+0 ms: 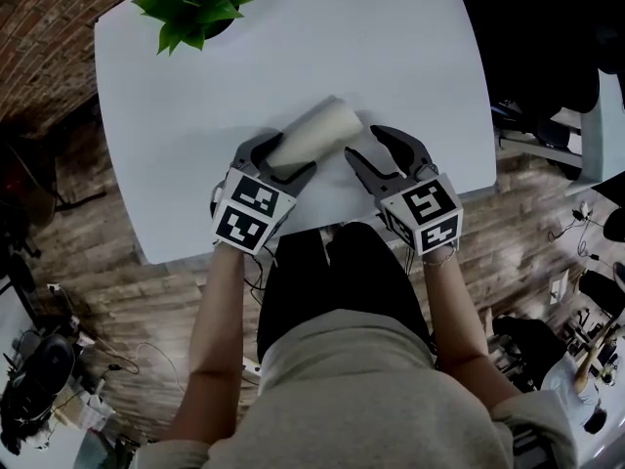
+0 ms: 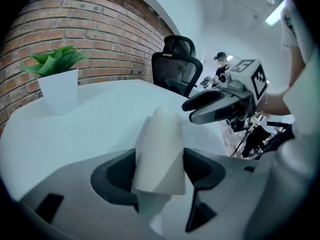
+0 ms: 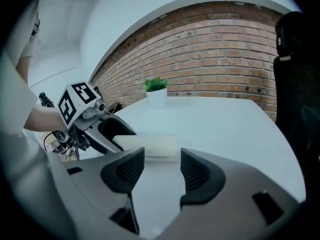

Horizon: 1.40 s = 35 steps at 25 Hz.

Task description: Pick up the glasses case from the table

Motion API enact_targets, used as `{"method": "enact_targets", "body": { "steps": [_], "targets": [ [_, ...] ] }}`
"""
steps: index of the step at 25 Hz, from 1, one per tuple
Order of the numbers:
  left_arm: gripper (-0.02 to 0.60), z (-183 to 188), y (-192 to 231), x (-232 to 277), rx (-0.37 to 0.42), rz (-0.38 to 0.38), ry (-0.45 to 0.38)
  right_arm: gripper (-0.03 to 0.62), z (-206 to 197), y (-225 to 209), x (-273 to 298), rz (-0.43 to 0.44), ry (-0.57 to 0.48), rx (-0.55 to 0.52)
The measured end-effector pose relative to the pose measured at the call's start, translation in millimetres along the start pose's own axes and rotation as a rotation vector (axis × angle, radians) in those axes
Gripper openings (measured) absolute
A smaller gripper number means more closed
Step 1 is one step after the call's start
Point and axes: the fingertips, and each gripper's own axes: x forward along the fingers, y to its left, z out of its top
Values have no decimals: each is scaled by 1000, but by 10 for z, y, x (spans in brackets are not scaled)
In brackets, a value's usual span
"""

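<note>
Grasping the cream glasses case [image 1: 317, 133] by its near end, the left tool [image 1: 283, 160] is clenched on both of the case's long sides, as the left gripper view shows. In the head view the case is over the white tabletop [image 1: 391, 47] toward its 6 o'clock edge, its length running from 8 o'clock up to 2 o'clock. The right tool [image 1: 363, 143] is released, jaws apart with only bare tabletop between them, its tips just beside the case's far end, at 3 o'clock of it. A potted plant [image 1: 195, 3] stands well apart at the tabletop's 11 o'clock corner
</note>
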Motion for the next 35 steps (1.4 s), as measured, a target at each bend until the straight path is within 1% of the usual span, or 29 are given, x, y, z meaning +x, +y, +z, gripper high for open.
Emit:
{"method": "enact_targets", "body": {
  "steps": [1, 4, 7, 10, 13, 16, 20, 23, 26, 29, 33, 35],
  "targets": [
    [301, 0, -4, -10, -18, -6, -8, 217, -6, 0, 7, 4, 0, 8],
    [301, 2, -18, -36, -65, -18, -34, 225, -27, 21, 30, 29, -3, 40],
    [299, 24, -41, -61, -101, -26, -66, 259, 12, 70, 63, 73, -36, 102],
    [298, 44, -43, -100, -122, -26, -87, 273, 27, 97, 117, 99, -49, 175],
    [296, 68, -41, -130, -135, -30, -105, 283, 22, 84, 156, 100, -66, 252],
    [295, 100, -26, -154, -153, -35, -127, 290, -11, 77, 204, 102, -71, 303],
    [293, 120, -18, -173, -217, -61, -159, 291, -50, 128, 238, 141, -63, 386],
    [291, 128, -17, -188, -255, -76, -173, 291, -44, 196, 250, 181, -49, 416],
    [288, 137, -18, -197, -267, -84, -178, 291, -20, 246, 279, 219, -42, 455],
    [285, 134, -26, -199, -271, -92, -181, 295, 19, 249, 329, 236, -44, 502],
    [276, 136, -28, -210, -275, -94, -188, 302, 60, 230, 389, 239, -31, 548],
    [273, 127, -19, -204, -260, -90, -181, 302, 62, 222, 424, 229, -16, 558]
  ]
}}
